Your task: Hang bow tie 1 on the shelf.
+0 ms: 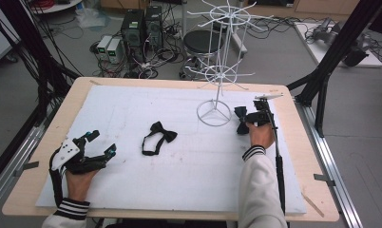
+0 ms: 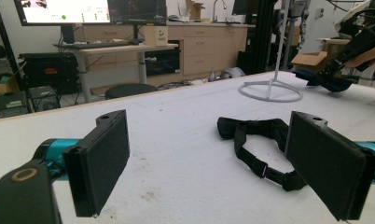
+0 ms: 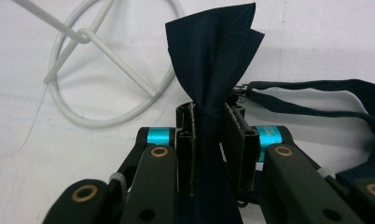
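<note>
Now right gripper [image 3: 209, 154] pinching pleated navy fabric bow tie [image 3: 211, 60]; left gripper [image 2: 218, 163] spread.

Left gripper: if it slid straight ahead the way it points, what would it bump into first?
Probably the black bow tie. The left gripper is open and aims across the white mat; the tie and its strap lie just ahead, towards its right-hand jaw. Depth is hard to judge, so it might only clip the strap.
</note>
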